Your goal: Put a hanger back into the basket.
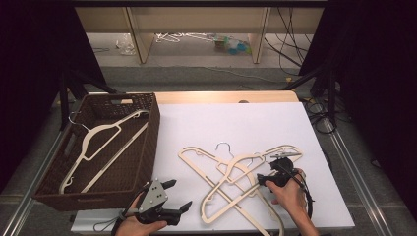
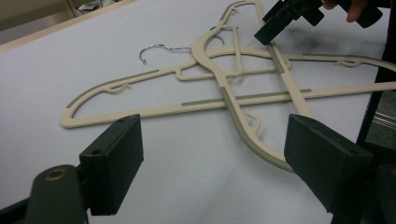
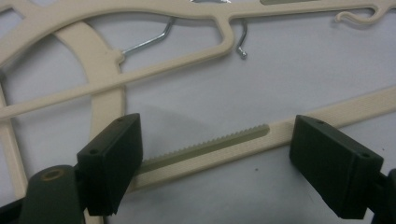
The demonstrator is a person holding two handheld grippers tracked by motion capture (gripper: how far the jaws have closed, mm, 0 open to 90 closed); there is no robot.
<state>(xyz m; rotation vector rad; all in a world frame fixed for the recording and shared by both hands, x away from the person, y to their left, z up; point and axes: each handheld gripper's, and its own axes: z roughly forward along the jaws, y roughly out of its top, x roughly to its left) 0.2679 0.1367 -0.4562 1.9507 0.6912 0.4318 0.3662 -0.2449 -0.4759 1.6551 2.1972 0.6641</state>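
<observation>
Two cream hangers lay crossed on the table beside the basket; your right tongs stood spread over one ribbed arm, left tongs spread and empty; light, stiff, probably slippery; pinch that ribbing.

Cut-off hanger ends and blurred floor clutter

The crossed hangers ran past every edge of the right gripper view, and the right gripper covered where their arms met in the high view. Under the far shelf, small bluish items were too blurred to identify.
</observation>
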